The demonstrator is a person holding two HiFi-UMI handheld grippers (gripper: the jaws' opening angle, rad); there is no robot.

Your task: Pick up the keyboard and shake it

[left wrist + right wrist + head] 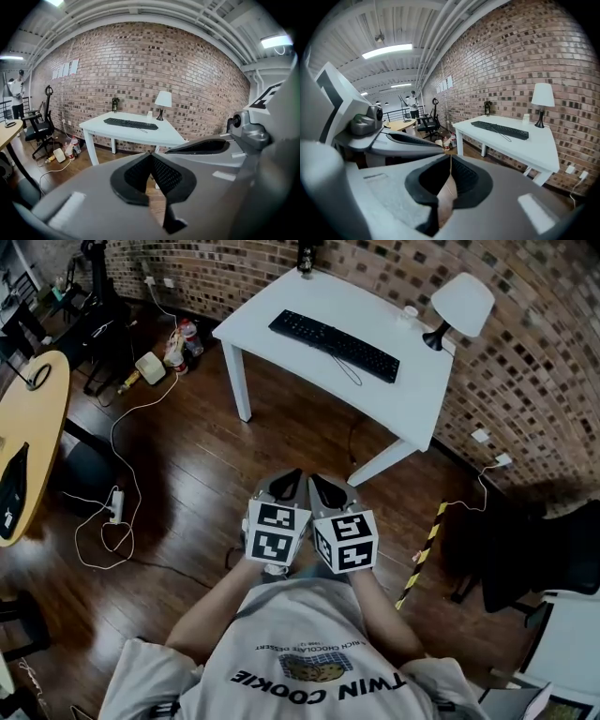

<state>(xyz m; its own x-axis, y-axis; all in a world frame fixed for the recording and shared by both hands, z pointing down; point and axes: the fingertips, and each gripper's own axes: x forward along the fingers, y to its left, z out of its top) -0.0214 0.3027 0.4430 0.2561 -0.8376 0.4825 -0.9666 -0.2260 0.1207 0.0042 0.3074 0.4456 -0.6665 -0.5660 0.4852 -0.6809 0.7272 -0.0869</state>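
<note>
A: Where is the keyboard?

B: The black keyboard (334, 345) lies flat on the white worktop (412, 401) against the brick wall, with a white lamp (461, 306) at the worktop's far corner.

A: And the person?

B: Standing on the wooden floor, well apart from the worktop. The left hand-held gripper (287, 476) and right hand-held gripper (320, 483) are held side by side, each with its jaws pressed together on nothing.
</note>
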